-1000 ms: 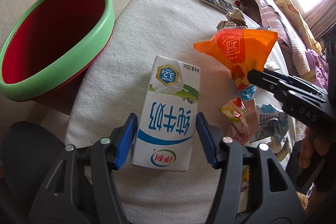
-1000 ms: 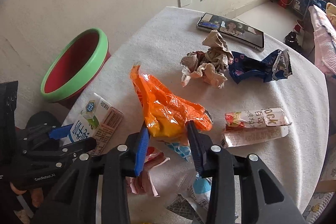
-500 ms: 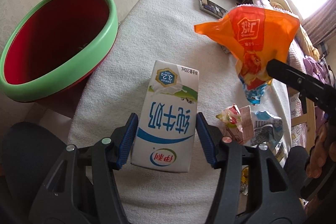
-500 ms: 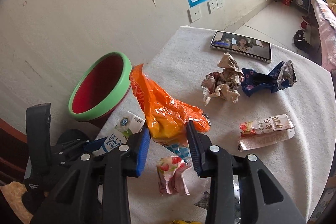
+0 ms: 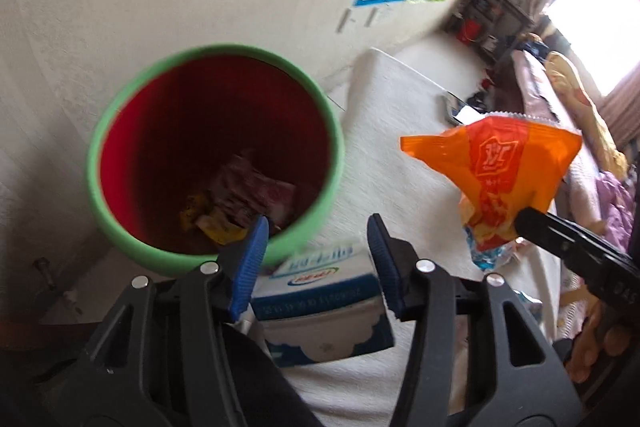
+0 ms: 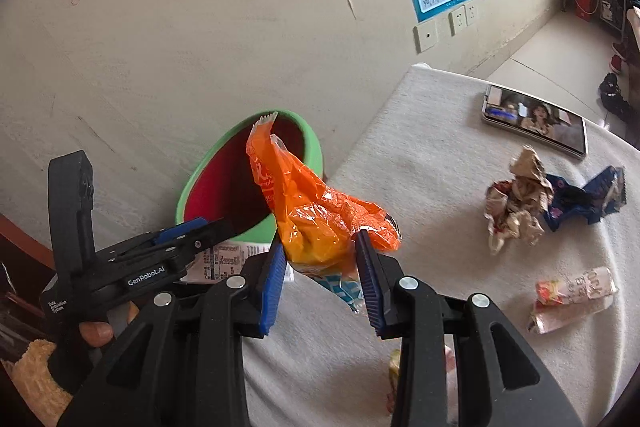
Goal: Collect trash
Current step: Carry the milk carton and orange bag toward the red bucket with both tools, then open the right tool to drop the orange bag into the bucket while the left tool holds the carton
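Left wrist view. My left gripper [image 5: 316, 263] carries the milk carton [image 5: 320, 303] between its blue pads; the jaws are closing on it, and the carton sits low between them, its printed end turned toward the fingertips. I tilt the fingers downward so that the carton hangs near the mouth of the bin [image 5: 216, 163], whose green rim lies just ahead of my left fingertip. Wrappers already lie at the bottom of the red interior, ahead of and below the pads. To the right of my fingers, the orange bag [image 5: 504, 179] hangs from my right gripper [image 5: 536, 223], raised above the table [image 5: 384, 131] so that it clears the cloth on the way to the bin.

Right wrist view. My right gripper [image 6: 320, 267] holds the orange bag [image 6: 312, 219] at a narrow opening, pinched by its crumpled lower end; the loose upper end stands up ahead of the fingertips and overlaps the bin [image 6: 312, 143] rim in the picture. My left gripper [image 6: 176, 239] sits to the left of my fingers, the carton's label just visible beneath it. Well to the right of my fingers, uncollected trash rests on the table [image 6: 420, 131]: a crumpled paper wad [image 6: 516, 199], a dark blue wrapper [image 6: 580, 195] touching it, and a pink packet [image 6: 572, 295] nearer me. A phone [image 6: 536, 119] lies beyond them; I judge it is not trash.
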The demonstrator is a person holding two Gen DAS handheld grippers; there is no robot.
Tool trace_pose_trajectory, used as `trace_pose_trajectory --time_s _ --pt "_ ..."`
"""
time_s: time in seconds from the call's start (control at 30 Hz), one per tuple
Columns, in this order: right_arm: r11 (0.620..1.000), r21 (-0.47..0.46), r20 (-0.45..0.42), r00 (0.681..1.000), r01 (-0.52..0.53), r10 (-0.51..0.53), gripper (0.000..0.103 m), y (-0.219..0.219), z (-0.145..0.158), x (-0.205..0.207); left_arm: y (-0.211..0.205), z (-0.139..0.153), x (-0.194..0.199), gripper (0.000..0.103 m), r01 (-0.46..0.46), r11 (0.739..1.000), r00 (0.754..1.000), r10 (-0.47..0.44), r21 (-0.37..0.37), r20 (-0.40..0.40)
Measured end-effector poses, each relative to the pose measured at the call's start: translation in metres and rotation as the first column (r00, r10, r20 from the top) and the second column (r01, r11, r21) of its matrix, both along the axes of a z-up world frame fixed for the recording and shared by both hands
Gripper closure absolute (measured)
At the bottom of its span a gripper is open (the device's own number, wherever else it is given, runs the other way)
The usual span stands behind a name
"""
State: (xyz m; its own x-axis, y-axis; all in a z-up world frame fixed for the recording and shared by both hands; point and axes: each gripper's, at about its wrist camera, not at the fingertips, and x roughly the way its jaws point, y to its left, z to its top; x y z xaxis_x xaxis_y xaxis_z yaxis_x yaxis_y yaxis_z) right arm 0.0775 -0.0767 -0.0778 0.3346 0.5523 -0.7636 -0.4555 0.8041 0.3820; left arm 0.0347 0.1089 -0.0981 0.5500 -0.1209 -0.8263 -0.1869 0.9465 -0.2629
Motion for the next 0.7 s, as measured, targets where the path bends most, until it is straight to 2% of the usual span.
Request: trace_pose_trajectory --time_s 0.07,0.37,0.4,0.43,0.57,0.6,0.63,0.67,0.7 --pt "1.000 0.020 0.011 1.000 -0.021 0.021 0.069 0.015 0.006 0.004 0.013 0.008 -0.001 0.054 -0.037 0.999 0.999 0.038 -0.037 0.025" --pt "0.993 0.046 0.031 0.993 -0.113 0.111 0.069 0.076 0.016 0.015 0.061 0.031 -0.001 0.055 -0.165 0.984 0.981 0.171 -0.068 0.095" --pt "0.992 0.051 0.025 0.993 -0.116 0.115 0.069 0.080 0.016 0.015 0.066 0.036 0.000 0.074 -0.178 0.981 0.977 0.185 -0.074 0.108" --pt "0.991 0.056 0.018 0.993 -0.118 0.117 0.069 0.084 0.015 0.016 0.070 0.037 0.001 0.098 -0.185 0.980 0.975 0.193 -0.078 0.109" --pt "0.989 0.085 -0.019 0.992 -0.120 0.123 0.066 0.095 0.009 0.021 0.082 0.041 0.014 0.098 -0.225 0.971 0.964 0.234 -0.085 0.124" --pt "0.988 0.092 -0.028 0.991 -0.125 0.128 0.066 0.098 0.006 0.022 0.085 0.041 0.016 0.094 -0.232 0.969 0.962 0.241 -0.081 0.131" --pt "0.988 0.088 -0.031 0.991 -0.126 0.129 0.059 0.100 0.005 0.022 0.087 0.039 0.018 0.079 -0.232 0.970 0.962 0.240 -0.077 0.131" --pt "0.990 0.076 -0.030 0.992 -0.121 0.124 0.042 0.102 0.004 0.022 0.088 0.035 0.022 0.066 -0.225 0.971 0.966 0.233 -0.074 0.116" --pt "0.991 0.074 -0.025 0.993 -0.114 0.116 0.037 0.102 0.003 0.021 0.089 0.032 0.025 0.046 -0.226 0.972 0.967 0.232 -0.069 0.106"
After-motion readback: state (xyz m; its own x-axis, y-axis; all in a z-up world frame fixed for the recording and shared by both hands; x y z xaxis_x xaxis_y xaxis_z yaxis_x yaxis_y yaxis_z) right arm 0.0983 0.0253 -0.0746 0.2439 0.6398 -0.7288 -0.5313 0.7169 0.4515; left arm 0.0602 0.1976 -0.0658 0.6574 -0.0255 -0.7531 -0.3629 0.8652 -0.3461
